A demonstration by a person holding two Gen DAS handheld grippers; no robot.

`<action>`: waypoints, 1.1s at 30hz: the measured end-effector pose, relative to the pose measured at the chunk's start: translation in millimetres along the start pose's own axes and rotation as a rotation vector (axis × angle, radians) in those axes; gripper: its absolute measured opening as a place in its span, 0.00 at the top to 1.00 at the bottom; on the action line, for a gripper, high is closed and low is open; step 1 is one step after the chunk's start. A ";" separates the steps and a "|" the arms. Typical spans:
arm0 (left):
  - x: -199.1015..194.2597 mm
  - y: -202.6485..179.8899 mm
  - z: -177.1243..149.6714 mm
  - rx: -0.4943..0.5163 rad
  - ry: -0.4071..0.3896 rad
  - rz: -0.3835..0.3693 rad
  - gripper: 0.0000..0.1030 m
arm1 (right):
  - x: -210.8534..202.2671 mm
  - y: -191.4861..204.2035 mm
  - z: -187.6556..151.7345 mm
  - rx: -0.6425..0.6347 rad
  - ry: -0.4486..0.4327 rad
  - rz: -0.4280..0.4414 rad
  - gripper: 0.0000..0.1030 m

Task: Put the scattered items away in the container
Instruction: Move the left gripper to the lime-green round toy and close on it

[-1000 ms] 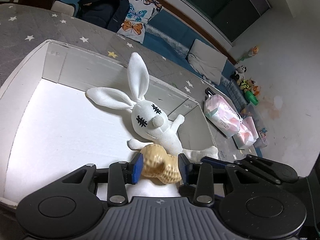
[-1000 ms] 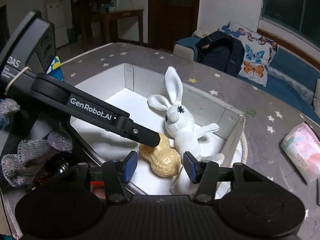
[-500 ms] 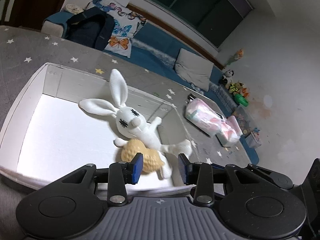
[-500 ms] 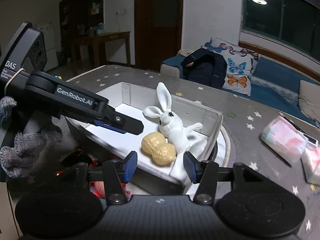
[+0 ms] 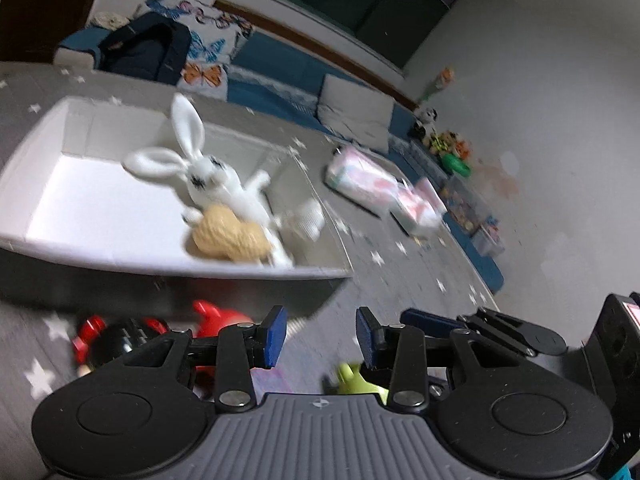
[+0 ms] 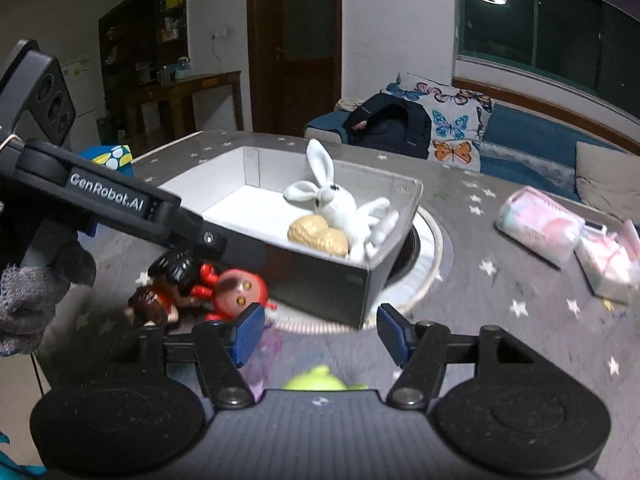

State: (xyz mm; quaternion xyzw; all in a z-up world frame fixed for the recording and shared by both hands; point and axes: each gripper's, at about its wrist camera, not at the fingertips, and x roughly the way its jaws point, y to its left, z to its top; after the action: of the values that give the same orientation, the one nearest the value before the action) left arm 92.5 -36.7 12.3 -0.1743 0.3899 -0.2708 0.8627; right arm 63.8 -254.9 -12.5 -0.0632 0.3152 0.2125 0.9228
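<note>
On the starry grey mat (image 6: 500,312), a white box (image 6: 256,168) sits.

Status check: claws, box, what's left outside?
Left claw open, empty; right claw open, empty. Rabbit and peanut in box. Red toy, doll, green toy outside.

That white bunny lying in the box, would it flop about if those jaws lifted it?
Probably. The white bunny looks like soft knitted cloth, its ears and limbs splayed loosely, so it would likely droop. It seems light, and unlikely to roll or break.
</note>
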 end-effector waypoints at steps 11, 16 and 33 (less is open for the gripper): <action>27.2 -19.1 -28.6 0.024 0.111 -0.048 0.61 | -7.6 -3.8 -31.8 0.049 0.038 -0.020 0.33; 35.8 -19.1 -33.7 0.015 0.143 -0.061 0.61 | -3.1 -6.5 -40.9 0.072 0.062 -0.015 0.33; 45.3 -16.1 -36.2 0.003 0.174 -0.081 0.61 | 3.6 -4.4 -45.7 0.093 0.072 0.012 0.34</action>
State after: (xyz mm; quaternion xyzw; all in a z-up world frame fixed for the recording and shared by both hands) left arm 84.3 -80.0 -28.6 -0.1645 0.4555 -0.3199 0.8143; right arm 42.9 -269.0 -51.0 -0.0260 0.3582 0.2007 0.9114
